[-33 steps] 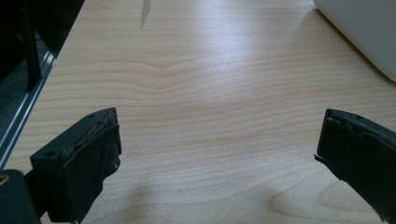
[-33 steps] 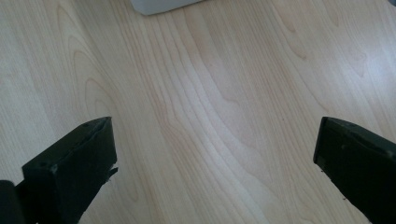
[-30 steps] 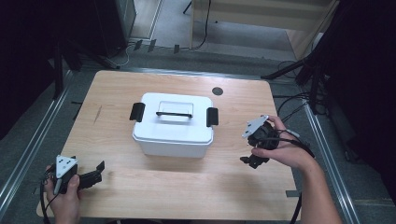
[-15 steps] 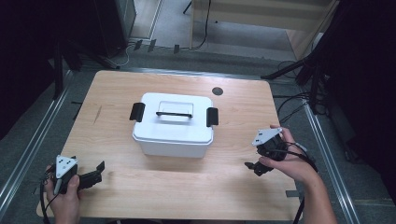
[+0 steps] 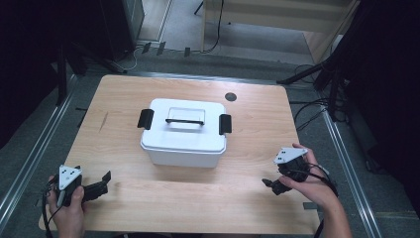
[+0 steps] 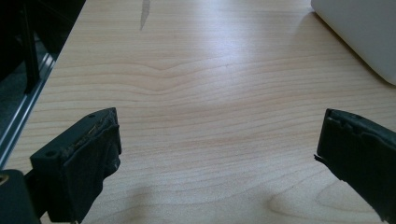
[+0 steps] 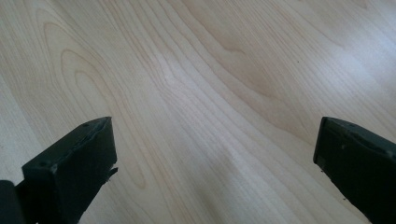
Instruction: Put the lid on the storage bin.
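A white rectangular plastic storage box, closed by a lid with a black carrying handle and a black side latch at each end, is seen standing upright near the middle of the light wooden table. One corner of the box is also caught at the upper right of the left gripper view.

The left gripper is held at the near left corner of the table, well apart from the box, with its jaws pointed to the right. Its jaws are spread wide in the left gripper view, and nothing but bare wood is seen between them.

The right gripper is held at the near right of the table, to the right of the box and apart from it, with the grey three-cornered plate on top. Its jaws are likewise parted widely in the right gripper view, with only wood grain lying between them, so nothing is grasped.

A small dark round mark is seen on the table beyond the box, near the far edge.
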Tool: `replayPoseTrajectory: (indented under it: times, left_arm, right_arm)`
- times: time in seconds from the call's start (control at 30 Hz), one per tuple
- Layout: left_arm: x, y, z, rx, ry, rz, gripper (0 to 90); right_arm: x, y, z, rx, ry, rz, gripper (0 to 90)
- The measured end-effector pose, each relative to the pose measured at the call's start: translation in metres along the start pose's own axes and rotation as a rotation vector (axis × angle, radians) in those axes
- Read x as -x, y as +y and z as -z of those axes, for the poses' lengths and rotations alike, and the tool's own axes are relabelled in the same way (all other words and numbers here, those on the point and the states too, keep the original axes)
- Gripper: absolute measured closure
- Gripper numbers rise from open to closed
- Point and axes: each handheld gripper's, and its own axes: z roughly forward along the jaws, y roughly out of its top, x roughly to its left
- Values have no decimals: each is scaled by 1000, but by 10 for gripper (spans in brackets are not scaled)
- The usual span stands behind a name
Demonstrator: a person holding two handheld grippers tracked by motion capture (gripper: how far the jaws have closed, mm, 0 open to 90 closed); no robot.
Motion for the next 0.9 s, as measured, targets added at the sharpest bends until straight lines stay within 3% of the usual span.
replayPoseTrajectory:
  times: [0.5, 0.77, 0.9]
  left_arm:
    - [0, 0, 0, 5, 1, -2, 2]
    - [0, 0, 0, 8, 5, 0, 2]
    - [1, 0, 0, 9, 6, 1, 2]
  right_arm:
    - [-6, -43, -5, 86, -16, -118, 0]
    - [-12, -67, -6, 99, -30, -168, 0]
    - [-15, -79, -4, 143, -35, -205, 0]
